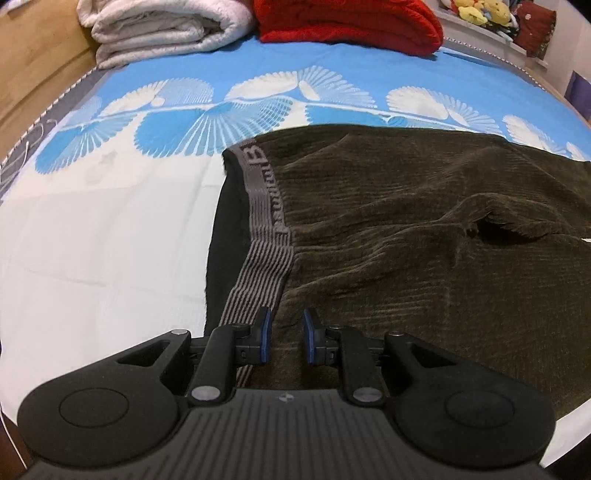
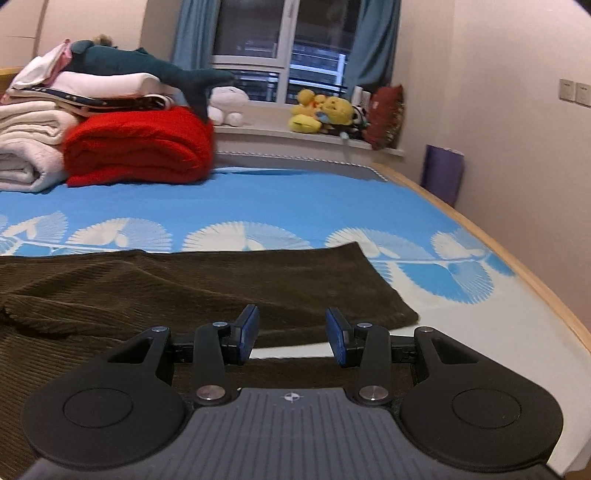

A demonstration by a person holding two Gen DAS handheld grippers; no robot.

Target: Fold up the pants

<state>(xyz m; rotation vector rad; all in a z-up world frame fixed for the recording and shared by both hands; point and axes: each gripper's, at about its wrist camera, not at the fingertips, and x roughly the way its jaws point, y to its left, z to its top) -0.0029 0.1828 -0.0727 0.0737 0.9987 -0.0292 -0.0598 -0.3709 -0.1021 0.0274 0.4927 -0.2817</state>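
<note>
Dark brown corduroy pants (image 1: 406,229) lie flat on the blue and white bedsheet (image 1: 110,229). Their grey striped waistband (image 1: 266,206) points left, with black lining showing beside it. My left gripper (image 1: 286,332) hovers over the near end of the waistband, open by a narrow gap, and no cloth is pinched between its blue pads. In the right wrist view the leg end of the pants (image 2: 184,280) lies folded over on the sheet. My right gripper (image 2: 291,332) stands open above the near hem with nothing between its fingers.
A folded white blanket (image 1: 166,29) and a red blanket (image 1: 351,26) are stacked at the far side of the bed. Plush toys (image 2: 325,114) sit on the window ledge. The bed's wooden edge (image 2: 517,266) runs along the right, with a purple roll (image 2: 441,173) beyond it.
</note>
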